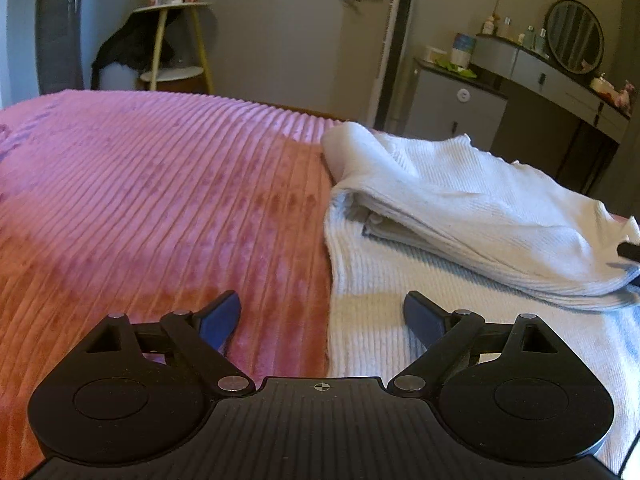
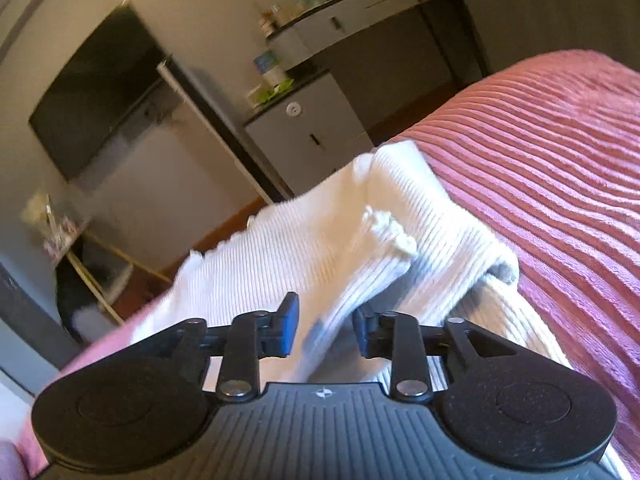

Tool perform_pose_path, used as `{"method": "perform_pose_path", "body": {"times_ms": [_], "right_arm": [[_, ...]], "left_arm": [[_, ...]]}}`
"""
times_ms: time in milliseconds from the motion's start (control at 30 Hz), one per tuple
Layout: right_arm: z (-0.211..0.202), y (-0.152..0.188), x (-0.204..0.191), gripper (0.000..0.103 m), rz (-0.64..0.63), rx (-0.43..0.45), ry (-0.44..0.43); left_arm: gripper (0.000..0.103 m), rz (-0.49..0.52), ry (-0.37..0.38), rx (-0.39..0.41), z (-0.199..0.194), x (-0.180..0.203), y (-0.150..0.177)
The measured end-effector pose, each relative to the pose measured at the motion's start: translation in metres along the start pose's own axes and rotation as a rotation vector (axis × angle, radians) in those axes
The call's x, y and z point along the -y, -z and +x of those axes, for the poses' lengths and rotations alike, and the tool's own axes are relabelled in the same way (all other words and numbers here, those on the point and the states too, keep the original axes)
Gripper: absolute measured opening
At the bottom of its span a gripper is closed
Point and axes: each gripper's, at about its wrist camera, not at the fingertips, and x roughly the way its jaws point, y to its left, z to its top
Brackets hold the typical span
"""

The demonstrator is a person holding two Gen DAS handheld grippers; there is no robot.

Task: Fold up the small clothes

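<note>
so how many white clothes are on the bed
1 that I can tell: a white ribbed garment, partly folded over itself, on the pink bedspread. Its layers could hide another piece.

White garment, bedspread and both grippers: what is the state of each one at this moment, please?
White ribbed garment: partly folded, one layer lying over another, on the bed.
Pink ribbed bedspread: spread flat under the garment.
Left gripper: open wide, empty.
Right gripper: partly open, garment fabric between its fingers, not pinched.

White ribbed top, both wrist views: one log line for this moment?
white ribbed top: partly folded on pink blanket | left gripper: open, empty | right gripper: open, fabric between jaws, not pinched
</note>
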Motion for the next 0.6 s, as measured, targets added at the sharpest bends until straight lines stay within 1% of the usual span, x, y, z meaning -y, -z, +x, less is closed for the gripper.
{"method": "perform_pose_path", "body": {"times_ms": [67,100,133,167,200,233,300,367,433,500,533,567,600], "right_arm": [[0.005,0.001,0.004,0.03,0.024,-0.003,0.003],[0.01,0.0,0.004,0.024,0.028,-0.012,0.01],[0.014,-0.003,0.003,0.01,0.02,-0.021,0.024],[0.012,-0.003,0.001,0.007,-0.003,-0.02,0.038],[0.014,-0.013,-0.014,0.007,-0.1,0.021,0.044],[0.014,-0.013,-0.014,0.007,-0.1,0.021,0.044],[0.003,-0.019,-0.021,0.007,-0.155,0.089,0.003],[0.0,-0.023,-0.021,0.007,-0.187,0.127,0.003],[0.005,-0.026,-0.018,0.007,-0.215,0.124,0.039],[0.014,-0.025,-0.007,0.007,-0.223,0.102,0.07],[0.023,-0.021,0.006,0.008,-0.227,0.067,0.109],[0.023,-0.021,0.006,0.008,-0.227,0.067,0.109],[0.031,-0.019,0.013,0.008,-0.222,0.03,0.126]], "left_arm": [[0.093,-0.001,0.003,0.003,0.001,0.0,0.0],[0.093,-0.002,0.003,0.003,0.002,0.0,0.0],[0.093,-0.003,0.004,0.004,0.002,0.0,0.0],[0.093,-0.005,0.006,0.005,0.002,-0.001,0.0],[0.093,-0.008,0.008,0.008,0.002,-0.002,0.0],[0.093,-0.012,0.008,0.009,0.002,-0.002,0.0],[0.093,-0.016,0.011,0.008,0.003,-0.003,-0.001],[0.093,-0.008,0.008,0.009,0.004,-0.002,0.0],[0.093,-0.004,0.007,0.012,0.004,-0.002,0.001],[0.093,-0.005,0.01,0.013,0.004,-0.002,0.002],[0.093,-0.008,0.012,0.011,0.004,-0.003,0.001],[0.093,-0.013,0.013,0.009,0.005,-0.003,0.001],[0.093,-0.016,0.015,0.009,0.005,-0.004,0.001]]}}
